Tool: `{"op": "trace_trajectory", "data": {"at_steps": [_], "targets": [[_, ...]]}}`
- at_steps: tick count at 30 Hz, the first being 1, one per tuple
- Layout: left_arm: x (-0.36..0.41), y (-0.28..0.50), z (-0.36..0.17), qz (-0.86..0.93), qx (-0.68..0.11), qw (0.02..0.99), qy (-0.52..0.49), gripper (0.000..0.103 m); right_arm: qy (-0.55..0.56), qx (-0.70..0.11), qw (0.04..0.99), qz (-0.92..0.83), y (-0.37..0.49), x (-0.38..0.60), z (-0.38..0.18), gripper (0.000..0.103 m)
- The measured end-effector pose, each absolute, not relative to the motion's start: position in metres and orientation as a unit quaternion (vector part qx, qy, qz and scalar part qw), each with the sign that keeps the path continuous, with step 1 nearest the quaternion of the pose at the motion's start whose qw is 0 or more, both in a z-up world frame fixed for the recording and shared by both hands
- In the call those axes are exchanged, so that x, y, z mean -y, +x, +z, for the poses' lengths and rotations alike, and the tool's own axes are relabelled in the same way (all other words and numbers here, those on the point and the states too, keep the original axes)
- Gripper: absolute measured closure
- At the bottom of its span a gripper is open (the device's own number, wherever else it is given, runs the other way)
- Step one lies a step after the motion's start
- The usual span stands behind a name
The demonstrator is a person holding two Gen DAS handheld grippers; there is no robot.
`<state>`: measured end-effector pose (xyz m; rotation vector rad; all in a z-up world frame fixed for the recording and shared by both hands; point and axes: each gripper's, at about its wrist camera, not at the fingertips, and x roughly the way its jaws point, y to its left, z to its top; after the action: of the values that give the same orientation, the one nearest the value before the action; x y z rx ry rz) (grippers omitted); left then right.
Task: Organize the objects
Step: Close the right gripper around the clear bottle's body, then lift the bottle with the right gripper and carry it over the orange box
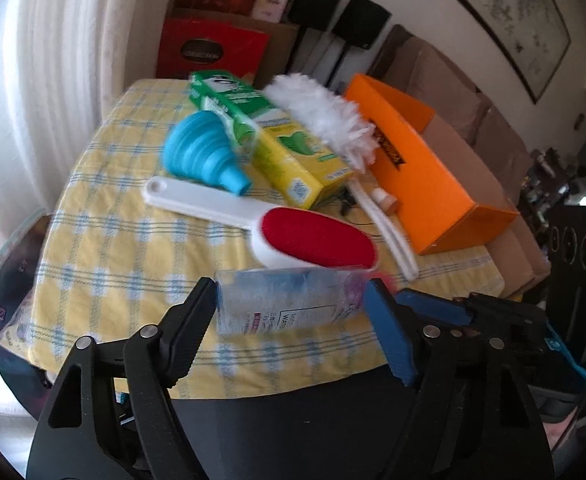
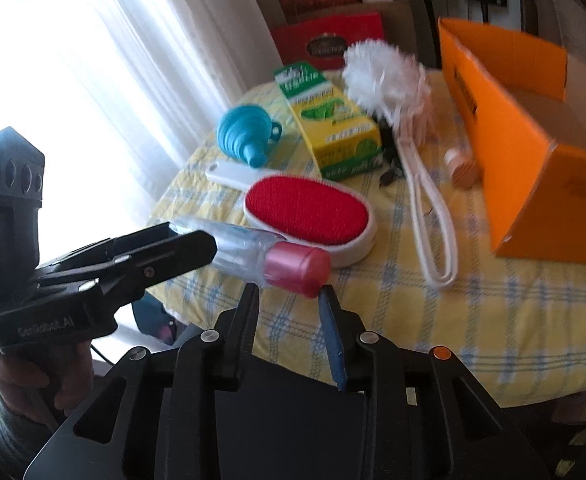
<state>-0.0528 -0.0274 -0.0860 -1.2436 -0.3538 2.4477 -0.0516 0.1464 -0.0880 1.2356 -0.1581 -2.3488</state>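
A small clear bottle (image 1: pixel 277 300) with a pink cap (image 2: pixel 297 266) hangs in the air over the near edge of the table. In the left wrist view my left gripper (image 1: pixel 293 300) is shut on its clear body, one finger at each end. The right wrist view shows my left gripper (image 2: pixel 193 236) coming in from the left, held by a hand. My right gripper (image 2: pixel 289 292) is shut on the pink cap, one fingertip on each side. An open orange cardboard box (image 2: pixel 533 168) stands at the right of the table.
On the yellow checked tablecloth (image 1: pixel 113 240) lie a red lint brush (image 1: pixel 317 240), a blue funnel (image 1: pixel 201 148), a green and yellow carton (image 1: pixel 285 148), a white duster (image 1: pixel 325 116) and a small wooden-capped bottle (image 2: pixel 463 168). Red boxes stand behind; a curtain hangs at the left.
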Motion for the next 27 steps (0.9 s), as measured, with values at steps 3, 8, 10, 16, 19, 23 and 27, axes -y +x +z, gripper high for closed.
{"op": "trace_trajectory", "data": {"at_steps": [3, 8, 10, 16, 19, 23, 27], "targets": [[0.017, -0.054, -0.087, 0.860, 0.134, 0.201, -0.450, 0.041, 0.450, 0.066, 0.266, -0.850, -0.051, -0.145, -0.083, 0.087], [0.021, -0.055, -0.098, 0.872, 0.111, 0.153, -0.452, 0.039, 0.454, 0.050, 0.233, -0.859, -0.047, -0.151, -0.088, 0.087], [0.027, -0.053, -0.101, 0.873, 0.116, 0.143, -0.451, 0.034, 0.449, 0.051, 0.221, -0.864, -0.043, -0.159, -0.087, 0.087], [0.027, -0.056, -0.102, 0.870, 0.126, 0.161, -0.448, 0.033, 0.428, 0.045, 0.179, -0.885, -0.042, -0.178, -0.083, 0.054], [0.021, -0.055, -0.105, 0.862, 0.132, 0.181, -0.454, 0.035, 0.438, 0.064, 0.192, -0.876, -0.047, -0.180, -0.090, 0.054], [0.012, -0.054, -0.111, 0.853, 0.129, 0.202, -0.463, 0.045, 0.443, 0.065, 0.211, -0.869, -0.049, -0.175, -0.095, 0.054], [0.007, -0.053, -0.110, 0.856, 0.118, 0.196, -0.463, 0.045, 0.439, 0.047, 0.210, -0.872, -0.047, -0.167, -0.095, 0.055]]}}
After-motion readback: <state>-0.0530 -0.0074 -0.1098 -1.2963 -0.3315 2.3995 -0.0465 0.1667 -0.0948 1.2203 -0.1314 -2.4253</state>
